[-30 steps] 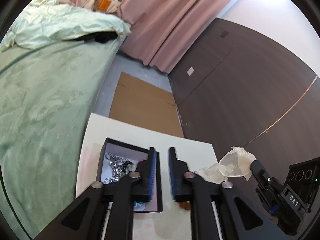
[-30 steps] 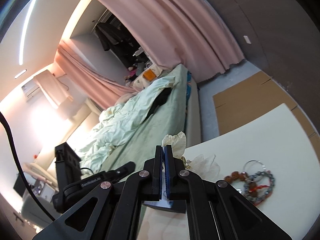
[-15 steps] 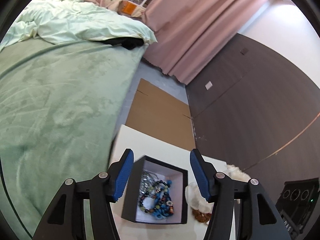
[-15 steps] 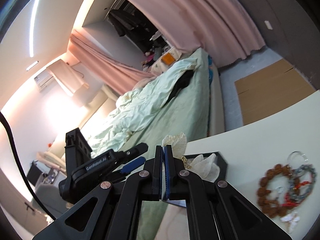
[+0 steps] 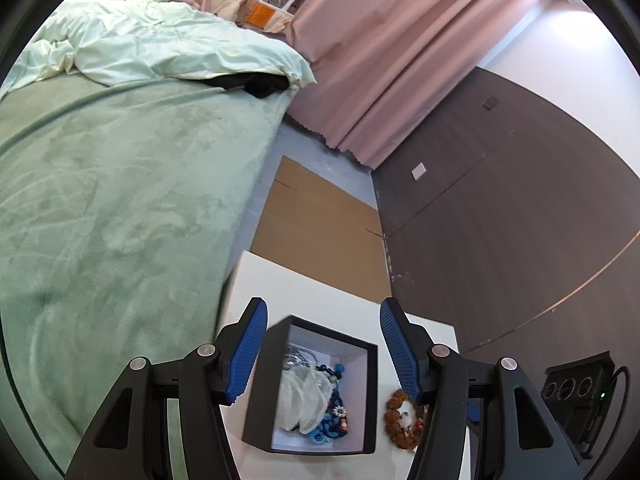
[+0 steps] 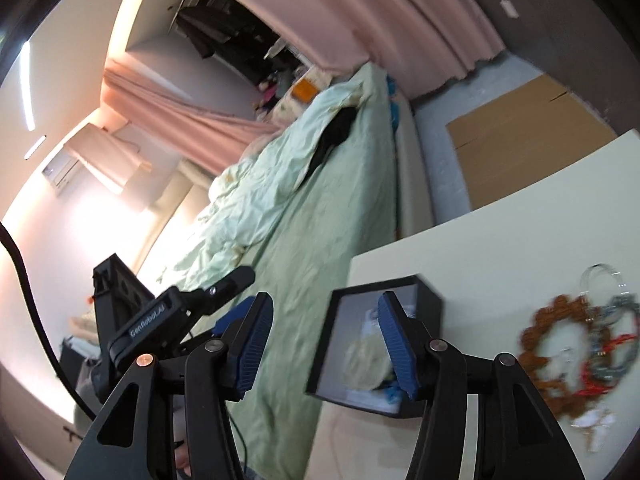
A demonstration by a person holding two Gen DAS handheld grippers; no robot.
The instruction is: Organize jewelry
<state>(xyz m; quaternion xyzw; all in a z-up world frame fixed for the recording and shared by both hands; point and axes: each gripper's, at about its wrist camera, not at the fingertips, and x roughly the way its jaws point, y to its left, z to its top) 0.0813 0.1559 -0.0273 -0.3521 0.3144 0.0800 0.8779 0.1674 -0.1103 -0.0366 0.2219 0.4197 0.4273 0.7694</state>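
Black jewelry box already holds a gauze pouch and beads; beside it, bracelets remain; left gripper and right gripper both gape, empty.

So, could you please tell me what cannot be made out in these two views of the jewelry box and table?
- Left wrist view: the pieces deep in the black box are partly covered by the sheer pouch.
- Left wrist view: the brown bead bracelet is partly hidden behind the left gripper.
- Right wrist view: the bracelet pile is motion-blurred; single pieces cannot be told apart.
- Right wrist view: the right gripper covers part of the box interior.
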